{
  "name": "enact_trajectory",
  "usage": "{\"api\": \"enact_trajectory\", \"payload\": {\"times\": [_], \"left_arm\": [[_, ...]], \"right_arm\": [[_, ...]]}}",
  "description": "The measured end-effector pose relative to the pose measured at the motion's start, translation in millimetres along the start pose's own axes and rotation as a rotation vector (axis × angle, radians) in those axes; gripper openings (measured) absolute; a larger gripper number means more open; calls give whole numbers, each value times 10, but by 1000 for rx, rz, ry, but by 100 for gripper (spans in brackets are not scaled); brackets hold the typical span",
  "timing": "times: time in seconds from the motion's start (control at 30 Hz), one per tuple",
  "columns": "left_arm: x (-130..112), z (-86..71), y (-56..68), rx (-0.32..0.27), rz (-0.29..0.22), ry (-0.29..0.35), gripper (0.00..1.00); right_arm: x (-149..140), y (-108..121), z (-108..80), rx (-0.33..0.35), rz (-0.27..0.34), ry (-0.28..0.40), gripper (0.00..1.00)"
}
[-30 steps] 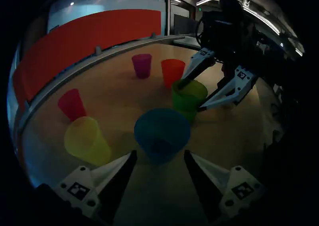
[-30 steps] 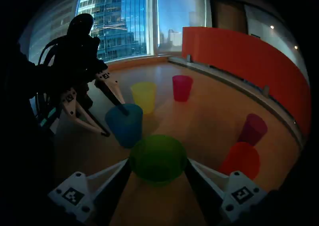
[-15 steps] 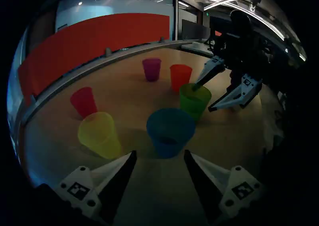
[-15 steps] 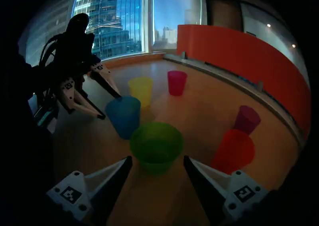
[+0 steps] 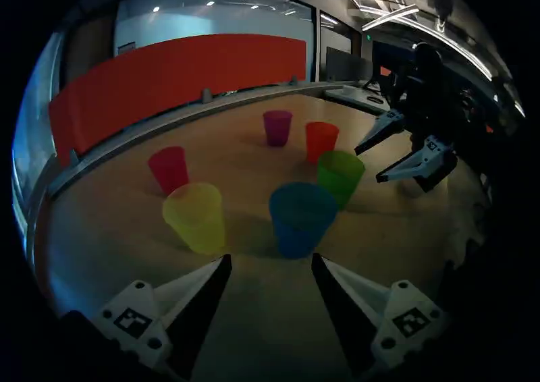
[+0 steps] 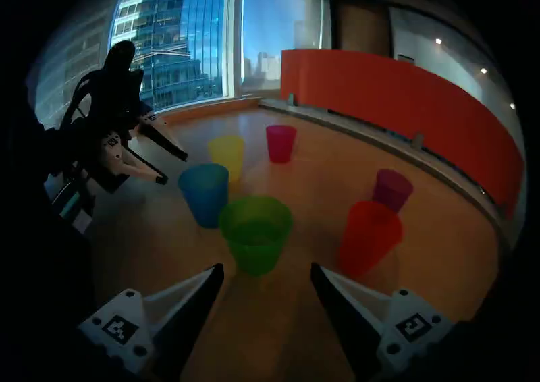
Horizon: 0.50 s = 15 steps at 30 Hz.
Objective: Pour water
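Observation:
Several coloured plastic cups stand upright on a wooden table. In the left gripper view, the blue cup [image 5: 302, 218] stands just ahead of my open left gripper [image 5: 270, 260], a short gap off its fingertips. The green cup [image 5: 339, 176] is behind it to the right. My right gripper [image 5: 368, 165] hovers open beyond the green cup, apart from it. In the right gripper view, the green cup [image 6: 256, 232] stands ahead of my open right gripper [image 6: 266, 268], with the blue cup [image 6: 204, 193] to its left. Past the blue cup, the left gripper [image 6: 173, 169] is open and empty.
A yellow cup [image 5: 196, 216], a pink-red cup [image 5: 169, 168], a purple cup [image 5: 277, 127] and an orange-red cup [image 5: 320, 141] stand around them. An orange wall panel [image 5: 182, 68] runs along the table's far edge. Windows [image 6: 182, 44] and a dark figure [image 6: 111, 105] show behind the left gripper.
Both grippers have drawn back from their cups: the blue and green cups, earlier between the fingers, now stand farther ahead, free on the table.

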<state>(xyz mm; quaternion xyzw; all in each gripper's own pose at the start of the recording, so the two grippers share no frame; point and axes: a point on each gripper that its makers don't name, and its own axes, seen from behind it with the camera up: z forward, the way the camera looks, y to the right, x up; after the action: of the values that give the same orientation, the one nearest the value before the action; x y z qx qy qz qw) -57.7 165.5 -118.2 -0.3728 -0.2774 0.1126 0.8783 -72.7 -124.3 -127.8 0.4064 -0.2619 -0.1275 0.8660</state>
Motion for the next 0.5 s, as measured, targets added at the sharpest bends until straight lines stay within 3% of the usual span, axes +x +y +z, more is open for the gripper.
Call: {"api": "enact_trajectory", "payload": {"times": [0.2,0.5], "left_arm": [[-39,-121,-125,57,-41,35,88],[-3,-380,-327,154,-32,91,88]], "right_arm": [[12,48,-142,-39,39,28,99],[176,213,-402,-127,106,93,99]]}}
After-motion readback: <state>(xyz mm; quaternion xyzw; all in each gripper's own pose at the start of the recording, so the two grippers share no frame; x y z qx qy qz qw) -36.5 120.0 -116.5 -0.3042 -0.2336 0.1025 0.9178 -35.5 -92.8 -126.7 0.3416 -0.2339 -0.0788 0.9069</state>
